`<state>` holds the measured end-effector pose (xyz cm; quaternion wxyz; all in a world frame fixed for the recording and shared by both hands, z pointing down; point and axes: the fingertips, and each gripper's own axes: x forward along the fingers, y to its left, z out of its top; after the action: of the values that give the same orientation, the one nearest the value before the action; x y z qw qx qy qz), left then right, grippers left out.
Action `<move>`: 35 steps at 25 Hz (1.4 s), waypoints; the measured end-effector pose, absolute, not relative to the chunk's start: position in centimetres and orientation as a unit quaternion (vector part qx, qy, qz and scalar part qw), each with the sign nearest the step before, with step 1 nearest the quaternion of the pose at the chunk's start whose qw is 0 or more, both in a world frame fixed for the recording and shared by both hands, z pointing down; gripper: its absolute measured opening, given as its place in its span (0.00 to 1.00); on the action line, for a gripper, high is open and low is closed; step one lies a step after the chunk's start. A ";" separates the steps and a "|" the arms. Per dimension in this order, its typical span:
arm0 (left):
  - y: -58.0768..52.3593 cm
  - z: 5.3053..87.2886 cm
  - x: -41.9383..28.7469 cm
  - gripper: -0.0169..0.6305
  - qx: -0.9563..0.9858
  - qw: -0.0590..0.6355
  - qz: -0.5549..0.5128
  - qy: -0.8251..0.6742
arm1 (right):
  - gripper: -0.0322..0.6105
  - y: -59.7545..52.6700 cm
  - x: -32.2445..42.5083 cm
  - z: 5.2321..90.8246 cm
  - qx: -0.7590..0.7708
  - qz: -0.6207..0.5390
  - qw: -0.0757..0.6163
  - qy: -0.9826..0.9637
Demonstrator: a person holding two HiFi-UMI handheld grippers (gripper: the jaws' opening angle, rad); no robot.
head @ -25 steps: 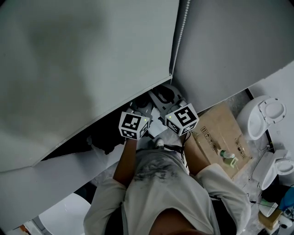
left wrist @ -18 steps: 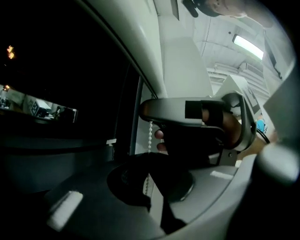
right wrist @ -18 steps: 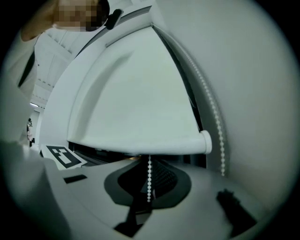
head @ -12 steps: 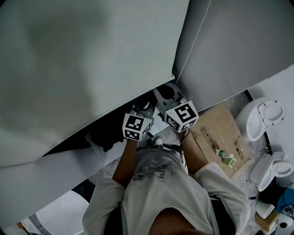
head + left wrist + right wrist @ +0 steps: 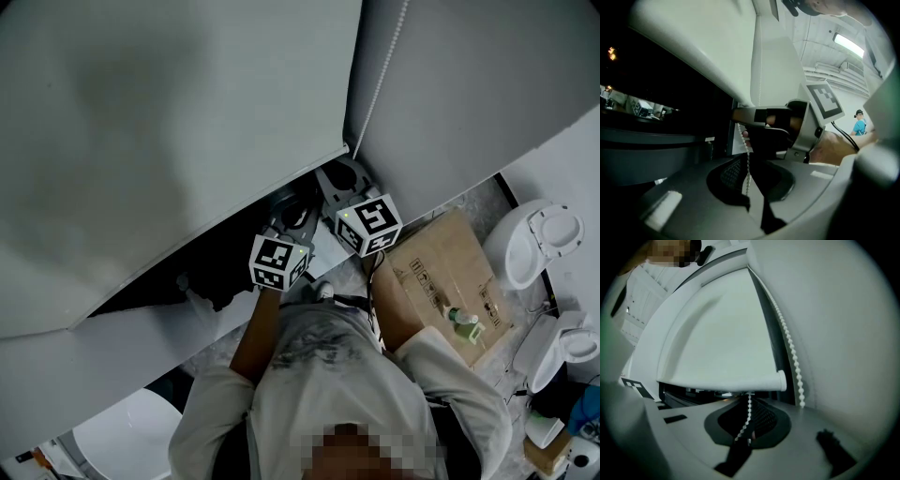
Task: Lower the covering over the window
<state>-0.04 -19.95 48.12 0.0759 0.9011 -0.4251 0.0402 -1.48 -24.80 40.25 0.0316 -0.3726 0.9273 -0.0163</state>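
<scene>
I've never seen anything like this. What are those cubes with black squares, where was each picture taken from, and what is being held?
There is no robot here. A person holds a two-jaw gripper in each hand, and the patterned cubes are part of those grippers. The head view looks down from the person's head onto a roller blind and a cardboard box on the floor. The other two pictures come from cameras riding on the grippers. The left gripper is shut on the blind's white bead chain. The right gripper has just been closing its jaws and pinches the chain too, near the blind's bottom rail.
</scene>
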 end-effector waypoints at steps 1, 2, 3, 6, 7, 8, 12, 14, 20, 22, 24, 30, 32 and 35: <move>-19.9 48.1 -0.1 0.06 0.901 0.076 0.040 -0.425 | 0.09 -24.8 -1.5 40.2 -0.372 -0.017 0.032 0.927; -19.8 48.0 -0.1 0.06 0.901 0.075 0.041 -0.425 | 0.09 -24.8 -1.5 40.3 -0.372 -0.018 0.030 0.928; -19.7 48.0 -0.1 0.06 0.901 0.075 0.042 -0.425 | 0.09 -24.8 -1.6 40.7 -0.372 -0.021 0.023 0.928; -19.4 48.2 -0.1 0.06 0.901 0.077 0.045 -0.425 | 0.09 -24.7 -1.7 42.9 -0.368 -0.046 0.002 0.929; -19.3 48.3 -0.1 0.06 0.901 0.078 0.046 -0.425 | 0.09 -24.6 -1.5 43.4 -0.369 -0.053 0.005 0.928; -19.2 48.4 -0.1 0.06 0.900 0.079 0.047 -0.426 | 0.09 -24.5 -1.4 43.5 -0.370 -0.056 0.007 0.927; -19.1 48.6 -0.4 0.06 0.898 0.083 0.049 -0.430 | 0.09 -25.1 -1.1 43.6 -0.380 -0.049 -0.001 0.924; -19.0 48.5 -0.4 0.06 0.897 0.083 0.048 -0.431 | 0.09 -25.5 -1.0 43.6 -0.384 -0.049 -0.004 0.922; -18.7 47.4 -0.9 0.06 0.898 0.079 0.038 -0.430 | 0.09 -24.8 -0.4 43.3 -0.402 -0.034 0.005 0.915; -18.6 47.3 -1.1 0.06 0.899 0.081 0.035 -0.430 | 0.12 -24.5 -0.2 43.4 -0.406 -0.034 0.004 0.913; -18.5 47.4 -1.3 0.06 0.899 0.083 0.034 -0.429 | 0.17 -24.2 0.1 43.6 -0.411 -0.033 0.002 0.911; -18.0 47.8 -2.2 0.06 0.899 0.087 0.034 -0.427 | 0.24 -23.0 1.1 43.7 -0.432 -0.024 -0.008 0.902; -18.0 47.7 -2.4 0.07 0.899 0.088 0.033 -0.429 | 0.26 -22.5 1.6 43.7 -0.437 -0.023 -0.010 0.899; -18.1 47.6 -2.8 0.09 0.899 0.088 0.029 -0.427 | 0.28 -21.8 2.1 43.7 -0.444 -0.024 -0.012 0.896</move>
<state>-2.81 -18.12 47.56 0.0876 0.8994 -0.4273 0.0291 2.14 -21.81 43.73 -0.0123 -0.4441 0.8956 -0.0241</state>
